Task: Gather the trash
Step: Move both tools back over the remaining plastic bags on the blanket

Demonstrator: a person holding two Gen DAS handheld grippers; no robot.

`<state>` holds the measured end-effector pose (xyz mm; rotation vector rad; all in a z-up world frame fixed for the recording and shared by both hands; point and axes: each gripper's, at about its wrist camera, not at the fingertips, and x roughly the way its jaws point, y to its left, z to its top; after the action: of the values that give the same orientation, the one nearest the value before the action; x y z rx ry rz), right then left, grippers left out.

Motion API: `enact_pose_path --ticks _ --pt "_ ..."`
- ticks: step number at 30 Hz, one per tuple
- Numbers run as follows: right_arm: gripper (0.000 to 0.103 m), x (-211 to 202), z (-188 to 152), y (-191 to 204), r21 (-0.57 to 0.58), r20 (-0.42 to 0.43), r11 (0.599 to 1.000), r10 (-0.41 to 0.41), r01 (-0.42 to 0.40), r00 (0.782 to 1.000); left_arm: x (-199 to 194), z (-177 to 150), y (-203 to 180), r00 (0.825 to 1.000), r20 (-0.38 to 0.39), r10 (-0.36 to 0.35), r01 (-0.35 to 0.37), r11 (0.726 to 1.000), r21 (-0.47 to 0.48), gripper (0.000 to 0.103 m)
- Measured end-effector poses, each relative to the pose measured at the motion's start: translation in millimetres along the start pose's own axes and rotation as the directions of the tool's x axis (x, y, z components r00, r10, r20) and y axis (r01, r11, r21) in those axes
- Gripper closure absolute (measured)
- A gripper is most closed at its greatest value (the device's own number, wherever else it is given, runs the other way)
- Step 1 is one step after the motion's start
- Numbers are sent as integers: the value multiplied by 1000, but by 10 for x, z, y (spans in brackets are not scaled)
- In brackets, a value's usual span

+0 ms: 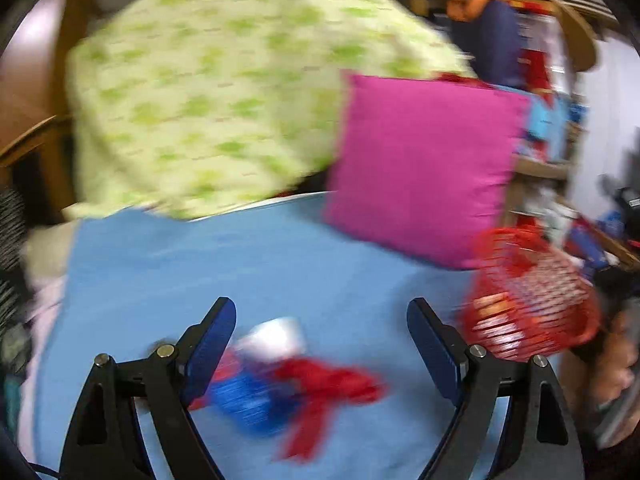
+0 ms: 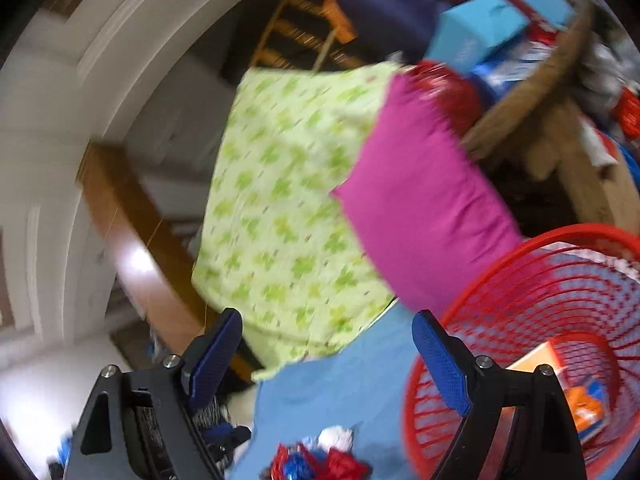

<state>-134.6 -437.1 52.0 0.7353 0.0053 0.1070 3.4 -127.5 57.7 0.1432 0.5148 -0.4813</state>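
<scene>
Two tools show, one per view, and both stand wide apart with nothing between their blue pads. The left tool hangs over a blue sheet on a bed, with the trash just beneath and between its fingers. That trash is a small heap of wrappers: one red crinkled piece, one blue piece and one white crumpled bit, though motion blur makes it hard to say whether these are three separate scraps or fewer. From the right wrist the same heap sits at the bottom edge, partly cut off by the frame.

One red mesh basket lies tipped on its side on the sheet, to the right of the heap and apart from it. The right tool hangs just beside the basket's rim, its right finger in front of the mesh. Inside the basket lies one orange carton, half hidden behind that finger.

Two pillows lean at the head of the bed: one green-patterned pillow and one magenta pillow, the magenta overlapping the green one's lower right corner. Behind them a wooden shelf holds a clutter of boxes and cloth too smeared to count.
</scene>
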Motion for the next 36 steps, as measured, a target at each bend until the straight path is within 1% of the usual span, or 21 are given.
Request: enact_pose_path --ticks 1,2,5,6,7,9,11,13,17,20,21,23,24,28,32,34,35,36 --pt "13 58 -61 80 -21 -22 1000 13 -14 1000 -17 -92 176 999 -3 55 -55 998 -16 15" --pt "13 138 -151 193 -51 -53 998 29 -32 998 -19 -152 293 996 -5 89 -90 996 -27 15" --pt "13 356 -405 448 -117 -136 990 61 -77 989 -44 -389 689 980 -26 198 -199 976 -89 15" --pt "13 405 -465 487 -122 -156 989 68 -87 986 -47 -450 779 976 -29 214 -216 970 -112 15" --pt "13 504 -576 554 -126 -196 987 75 -101 978 -45 -516 868 973 -35 226 -229 963 -139 15" --pt "13 661 -741 601 -122 -261 987 74 -109 963 -9 -663 1052 972 -63 228 -236 951 -201 15" --pt "13 778 -868 621 -122 -304 988 56 -97 951 59 -747 1152 969 -89 231 -245 942 -228 15" --pt "13 921 -1012 633 -135 -355 989 16 -68 935 93 -827 1245 964 -111 242 -262 934 -241 15" --pt "13 1153 -1212 590 -126 -434 992 -42 -15 900 154 -837 1328 966 -135 221 -250 932 -263 15" --pt "13 1301 -1351 472 -114 -496 993 -94 42 863 233 -858 1320 956 -173 237 -275 931 -240 15" --pt "13 1315 -1372 451 -113 -504 992 -106 57 857 271 -871 1316 952 -190 240 -281 931 -233 15" --pt "13 1387 -1435 356 -111 -531 989 -143 99 835 334 -907 1325 948 -220 231 -281 931 -233 15" --pt "13 1408 -1439 325 -108 -538 988 -148 107 830 350 -927 1328 948 -230 218 -273 932 -241 15" --pt "14 1531 -1523 159 -99 -588 981 -193 167 785 393 -971 1272 961 -250 120 -187 946 -266 15" --pt "15 1635 -1609 29 -90 -629 976 -209 198 748 406 -973 1211 960 -256 114 -181 950 -256 15" --pt "21 1694 -1643 4 -101 -638 974 -221 205 738 435 -989 1187 961 -264 78 -152 949 -275 15" --pt "27 1721 -1660 2 -107 -642 973 -224 204 733 453 -992 1169 961 -270 55 -134 950 -283 15" --pt "31 1773 -1692 -1 -122 -651 972 -231 201 723 473 -995 1147 961 -274 33 -115 950 -289 15"
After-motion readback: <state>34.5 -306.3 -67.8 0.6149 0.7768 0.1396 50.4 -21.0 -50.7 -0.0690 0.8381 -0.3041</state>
